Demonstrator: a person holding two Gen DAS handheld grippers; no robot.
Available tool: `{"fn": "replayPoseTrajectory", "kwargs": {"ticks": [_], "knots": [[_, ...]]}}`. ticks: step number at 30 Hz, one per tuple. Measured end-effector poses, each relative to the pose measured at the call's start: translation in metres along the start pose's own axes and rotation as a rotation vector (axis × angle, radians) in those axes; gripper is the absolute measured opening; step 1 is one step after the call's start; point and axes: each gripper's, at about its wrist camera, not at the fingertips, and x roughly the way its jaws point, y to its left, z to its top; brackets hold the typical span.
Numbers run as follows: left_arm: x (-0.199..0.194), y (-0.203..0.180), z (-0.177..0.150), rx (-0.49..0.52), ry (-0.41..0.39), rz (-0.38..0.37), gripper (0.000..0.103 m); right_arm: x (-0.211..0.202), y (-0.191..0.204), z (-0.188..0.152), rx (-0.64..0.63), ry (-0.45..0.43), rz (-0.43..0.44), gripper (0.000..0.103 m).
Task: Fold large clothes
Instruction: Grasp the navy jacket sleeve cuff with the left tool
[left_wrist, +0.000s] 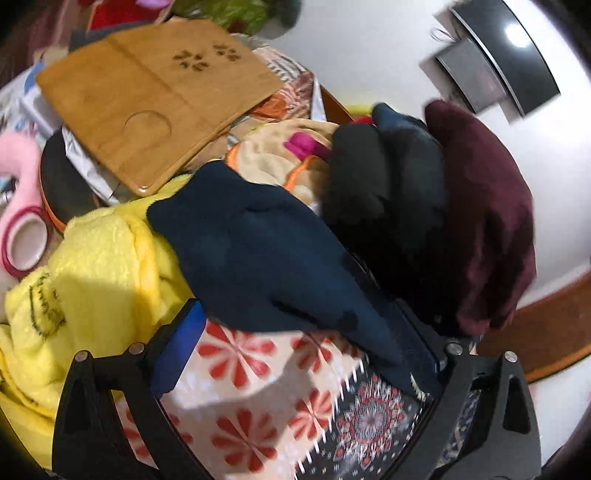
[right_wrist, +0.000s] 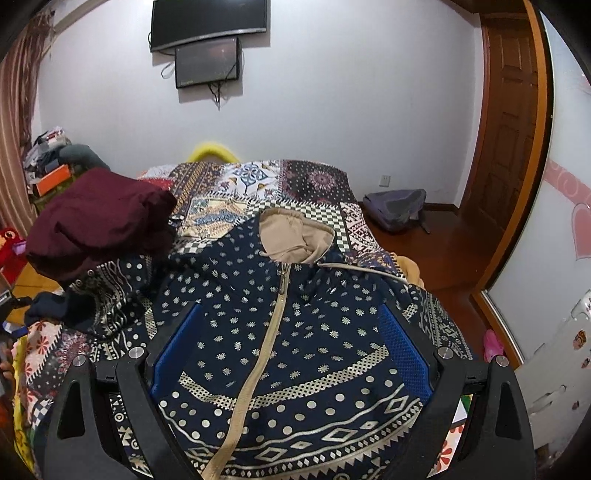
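At left of the right wrist view we see a maroon bundle (right_wrist: 99, 221) beside our hoodie (right_wrist: 295, 332), spread mid-frame on the bed (right_wrist: 314, 177), hood toward the wall, zipper running lengthwise. Both grippers gape: left (left_wrist: 295, 350) over navy cloth (left_wrist: 258, 251), right (right_wrist: 291, 339) empty.

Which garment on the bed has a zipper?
The navy patterned hoodie lying spread flat, with a beige zipper and beige-lined hood. The maroon garment beside it is plain, bunched up, with no zipper showing.
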Motion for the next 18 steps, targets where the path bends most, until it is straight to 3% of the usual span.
{"fn": "replayPoseTrajectory", "kwargs": {"ticks": [4, 8, 10, 14, 15, 16, 18], "knots": [[0.013, 0.011, 0.012, -0.035, 0.012, 0.000, 0.087, 0.011, 0.009, 0.000, -0.021, 0.022, 0.003, 0.093], [0.025, 0.008, 0.024, -0.019, -0.012, 0.057, 0.073, 0.015, 0.017, -0.001, -0.046, 0.030, 0.005, 0.093], [0.024, 0.001, 0.023, 0.020, -0.035, 0.117, 0.057, 0.016, 0.019, -0.001, -0.055, 0.032, 0.003, 0.093], [0.018, -0.018, 0.020, 0.140, -0.078, 0.203, 0.036, 0.013, 0.017, -0.001, -0.051, 0.030, 0.007, 0.093], [0.014, -0.024, 0.018, 0.179, -0.091, 0.219, 0.021, 0.011, 0.016, -0.001, -0.048, 0.027, 0.008, 0.093], [0.008, -0.031, 0.015, 0.222, -0.101, 0.211, 0.013, 0.009, 0.016, 0.000, -0.046, 0.023, 0.009, 0.093], [-0.006, -0.048, 0.010, 0.292, -0.126, 0.206, 0.013, 0.005, 0.014, 0.000, -0.041, 0.015, 0.010, 0.093]]}}
